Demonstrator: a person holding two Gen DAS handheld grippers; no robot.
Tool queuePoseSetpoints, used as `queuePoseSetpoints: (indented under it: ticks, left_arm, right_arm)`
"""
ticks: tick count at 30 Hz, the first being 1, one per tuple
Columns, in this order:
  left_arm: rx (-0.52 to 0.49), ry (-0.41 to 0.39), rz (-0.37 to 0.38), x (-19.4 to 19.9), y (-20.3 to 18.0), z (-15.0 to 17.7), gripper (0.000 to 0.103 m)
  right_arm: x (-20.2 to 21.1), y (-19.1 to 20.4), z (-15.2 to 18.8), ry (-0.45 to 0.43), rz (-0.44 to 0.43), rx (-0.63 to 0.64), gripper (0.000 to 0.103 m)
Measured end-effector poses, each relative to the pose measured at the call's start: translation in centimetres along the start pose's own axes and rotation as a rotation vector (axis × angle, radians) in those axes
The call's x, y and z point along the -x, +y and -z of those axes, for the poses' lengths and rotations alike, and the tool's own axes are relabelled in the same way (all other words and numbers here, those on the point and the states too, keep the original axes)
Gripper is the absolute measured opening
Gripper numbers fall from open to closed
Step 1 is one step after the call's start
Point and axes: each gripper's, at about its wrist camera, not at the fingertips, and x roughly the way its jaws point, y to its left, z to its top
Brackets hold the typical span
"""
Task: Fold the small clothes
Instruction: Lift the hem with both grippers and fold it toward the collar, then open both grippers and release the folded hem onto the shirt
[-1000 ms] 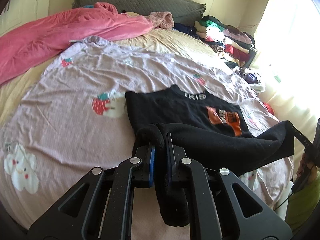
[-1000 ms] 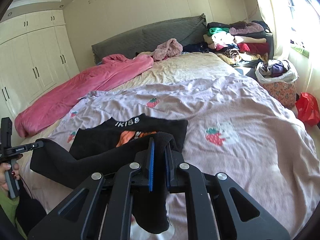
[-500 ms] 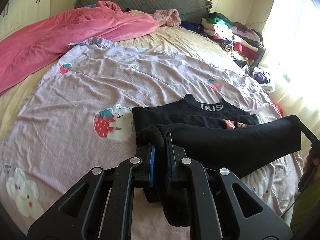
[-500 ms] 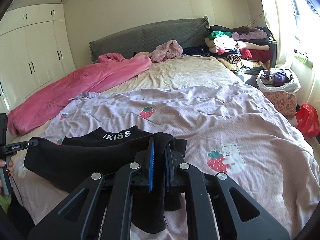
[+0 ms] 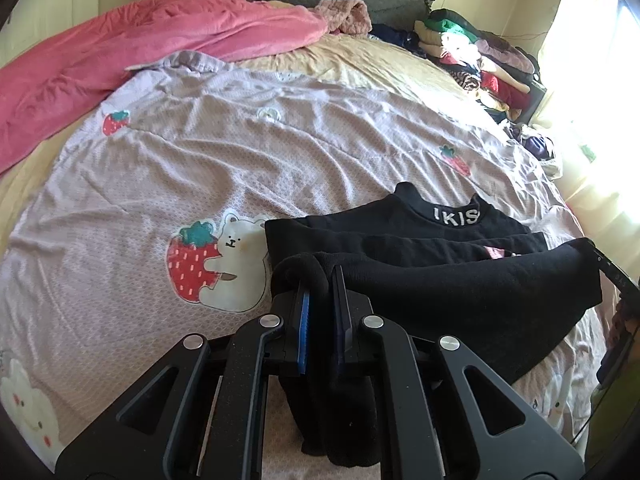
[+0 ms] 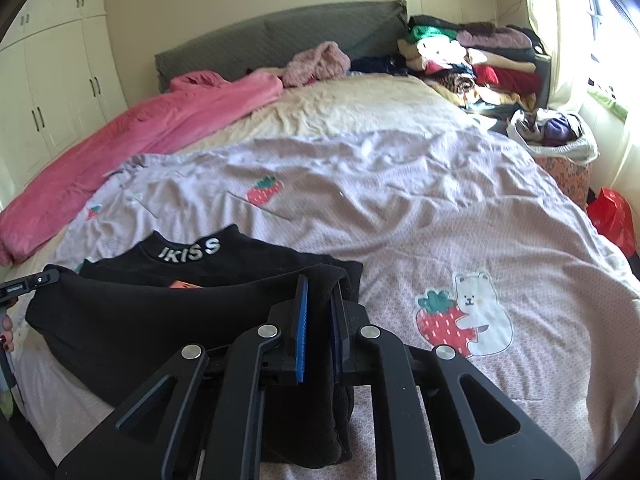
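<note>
Black sweater (image 5: 460, 292) is seen on the near part of the bed, spread over a lilac quilt (image 5: 208, 168) printed with strawberries and bears. Its collar, lettered in white "IKISS" (image 6: 190, 250), lies flat toward 12 o'clock, while the lower hem is lifted off the quilt and stretched as a taut band between the two grippers. The left gripper (image 5: 320, 300) is closed on one hem corner; cloth is bunched over its fingers (image 5: 303, 320) and hangs down between them toward 6 o'clock. The right gripper (image 6: 320, 304) is likewise clamped on the opposite hem corner, with fabric draped below its blue-padded fingers (image 6: 301, 328). A sliver of orange print (image 6: 184, 284) is visible between the raised hem and the collar. In the right wrist view the left gripper is seen at 9 o'clock, at the far end of the band. A pink blanket (image 6: 152, 132) is noted along the bed's side at 10 o'clock, a grey headboard (image 6: 280, 40) at 12 o'clock, and a stack of folded clothes (image 6: 472, 60) at 1 o'clock.
</note>
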Motion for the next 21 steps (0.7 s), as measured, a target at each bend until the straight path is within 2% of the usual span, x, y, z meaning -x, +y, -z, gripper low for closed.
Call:
queuePoseSetpoints:
  ticks: [3,4,5,7,8,11,13,17,21]
  left_arm:
    - [0.0,0.005,-0.003,-0.4,0.1,0.1,0.006]
    - [0.0,0.004,-0.002,-0.5,0.1,0.1,0.006]
    - [-0.003,0.002,0.003,-0.4,0.0,0.2,0.007]
    - [-0.01,0.0,0.007,-0.4,0.0,0.2,0.011]
    - [-0.01,-0.002,0.011,-0.2,0.0,0.3,0.018]
    - [-0.004,-0.02,0.011,0.6,0.1,0.5,0.033]
    - [-0.002,-0.034,0.009,1.5,0.1,0.8,0.034]
    - [0.0,-0.047,0.028,3.2,0.1,1.6,0.042]
    - [-0.011,-0.04,0.056,4.4,-0.3,3.3,0.044]
  right_arm:
    - [-0.5,0.2,0.1,0.024,0.017,0.009,0.015]
    - [-0.5,0.3,0.1,0.03,0.03,0.01,0.028]
    - [-0.4,0.4,0.1,0.027,0.033,0.009,0.037]
    - [0.3,0.6,0.1,0.008,0.029,0.013,0.042]
    - [0.5,0.7,0.1,0.005,0.039,0.015,0.047]
    - [1.4,0.8,0.1,-0.001,0.027,0.01,0.05]
    - [1.8,0.8,0.2,0.0,0.031,0.009,0.052]
    - [3.0,0.8,0.9,-0.005,0.029,0.01,0.055]
    - [3.8,1.1,2.0,0.002,0.01,0.018,0.056]
